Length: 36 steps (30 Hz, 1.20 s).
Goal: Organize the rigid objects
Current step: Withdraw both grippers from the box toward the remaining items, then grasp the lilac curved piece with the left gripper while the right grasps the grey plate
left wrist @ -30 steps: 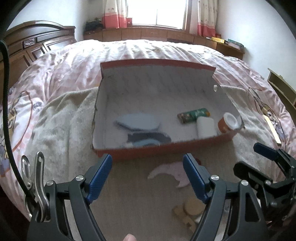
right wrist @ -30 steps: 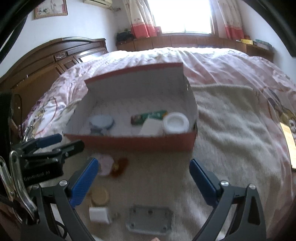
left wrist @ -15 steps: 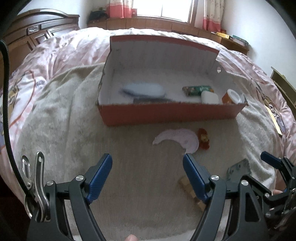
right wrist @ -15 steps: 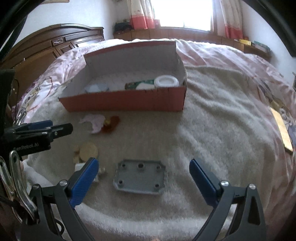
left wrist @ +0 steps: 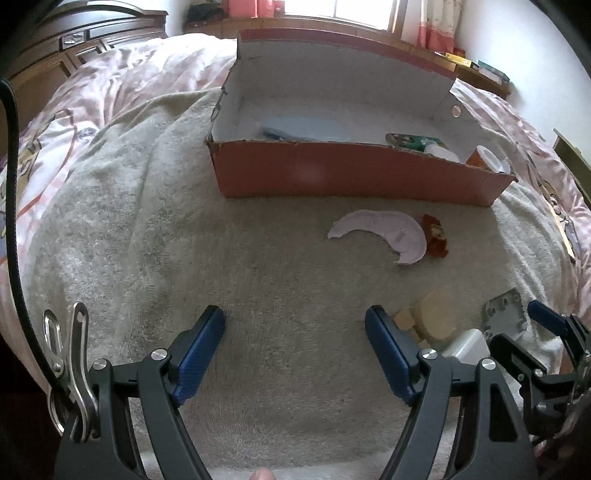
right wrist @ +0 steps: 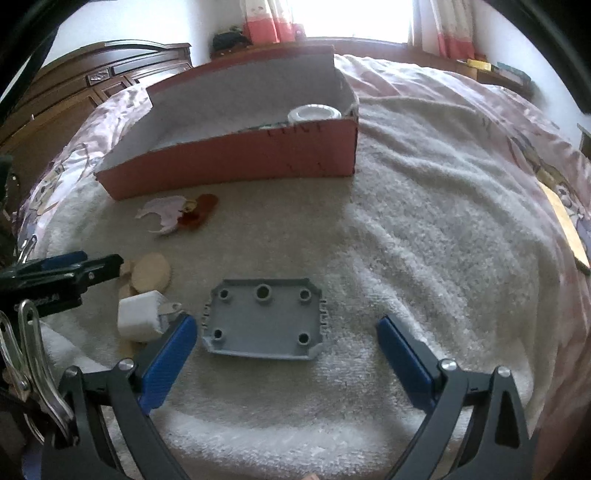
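An open red cardboard box (left wrist: 351, 177) (right wrist: 236, 162) sits on a beige towel on the bed, holding a white-lidded jar (right wrist: 314, 112), a green packet (left wrist: 413, 140) and a pale blue piece (left wrist: 303, 129). My right gripper (right wrist: 288, 354) is open and low over a grey plate with holes (right wrist: 264, 323), just in front of its fingers. A white charger cube (right wrist: 142, 315) and round wooden pieces (right wrist: 151, 273) lie to its left. My left gripper (left wrist: 295, 343) is open and empty above bare towel. A pale pink crescent (left wrist: 388, 232) and a small red toy (left wrist: 436, 236) lie in front of the box.
The beige towel (right wrist: 424, 221) covers a pink patterned quilt (left wrist: 122, 74). A dark wooden headboard (right wrist: 92, 85) stands at the left. A window with red-trimmed curtains (right wrist: 354, 18) is at the back. A yellow flat strip (right wrist: 565, 225) lies on the bed's right edge.
Both grippers have drawn back from the box and dropped toward the towel. The grey plate now lies close in front of my right gripper. Both stay open.
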{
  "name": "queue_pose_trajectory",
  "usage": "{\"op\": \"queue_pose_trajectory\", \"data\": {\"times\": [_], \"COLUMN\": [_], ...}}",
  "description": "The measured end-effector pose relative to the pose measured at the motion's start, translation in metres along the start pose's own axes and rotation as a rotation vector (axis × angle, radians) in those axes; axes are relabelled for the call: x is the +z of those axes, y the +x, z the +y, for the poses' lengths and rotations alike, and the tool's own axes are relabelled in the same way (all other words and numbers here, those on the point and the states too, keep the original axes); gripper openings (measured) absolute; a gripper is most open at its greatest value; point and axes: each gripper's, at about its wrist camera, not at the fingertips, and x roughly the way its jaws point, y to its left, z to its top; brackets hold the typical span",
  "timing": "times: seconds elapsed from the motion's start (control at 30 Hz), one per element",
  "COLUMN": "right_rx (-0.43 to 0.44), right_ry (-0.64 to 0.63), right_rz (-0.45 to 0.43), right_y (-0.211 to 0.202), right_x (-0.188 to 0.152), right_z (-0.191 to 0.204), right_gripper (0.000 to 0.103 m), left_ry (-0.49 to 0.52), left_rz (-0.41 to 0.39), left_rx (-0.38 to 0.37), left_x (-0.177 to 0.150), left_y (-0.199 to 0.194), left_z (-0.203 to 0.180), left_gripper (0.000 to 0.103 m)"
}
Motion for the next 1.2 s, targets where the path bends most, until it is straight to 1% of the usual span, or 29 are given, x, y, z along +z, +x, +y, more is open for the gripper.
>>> {"op": "queue_pose_trajectory", "data": {"times": [0.17, 0.23, 0.3, 0.47, 0.7, 0.83, 0.93, 1.0, 1.07, 1.2], "right_rx": [-0.021, -0.036, -0.054, -0.068, -0.043, -0.019, 0.0, 0.015, 0.023, 0.036], "right_ry": [-0.021, -0.02, -0.018, -0.014, -0.007, -0.02, -0.029, -0.027, -0.025, -0.028], "right_rz": [0.003, -0.006, -0.016, -0.033, -0.042, -0.057, -0.056, -0.044, -0.032, -0.033], "right_y": [0.004, 0.003, 0.001, -0.002, -0.005, -0.007, -0.004, 0.0, 0.005, 0.006], "right_x": [0.0, 0.0, -0.001, -0.001, 0.001, 0.008, 0.013, 0.015, 0.016, 0.015], "right_z": [0.003, 0.004, 0.003, 0.001, -0.003, 0.0, 0.002, 0.001, 0.0, -0.001], "right_gripper": [0.1, 0.095, 0.088, 0.076, 0.075, 0.075, 0.075, 0.075, 0.075, 0.076], "left_ry": [0.007, 0.017, 0.017, 0.023, 0.026, 0.026, 0.065, 0.12, 0.166, 0.215], "left_rz": [-0.002, -0.003, -0.003, -0.001, 0.0, -0.013, -0.039, -0.05, -0.047, -0.039], "left_rx": [0.018, 0.029, 0.031, 0.034, 0.024, -0.037, -0.062, -0.078, -0.091, -0.095], "left_x": [-0.002, -0.003, -0.003, -0.003, -0.001, 0.008, 0.015, 0.021, 0.026, 0.037], "left_y": [0.002, 0.002, 0.003, 0.003, 0.002, -0.003, -0.007, -0.005, 0.001, 0.012], "left_z": [-0.003, -0.004, -0.004, -0.005, -0.005, -0.007, -0.015, -0.023, -0.029, -0.037], "left_gripper": [0.08, 0.08, 0.08, 0.08, 0.08, 0.079, 0.079, 0.079, 0.079, 0.079]}}
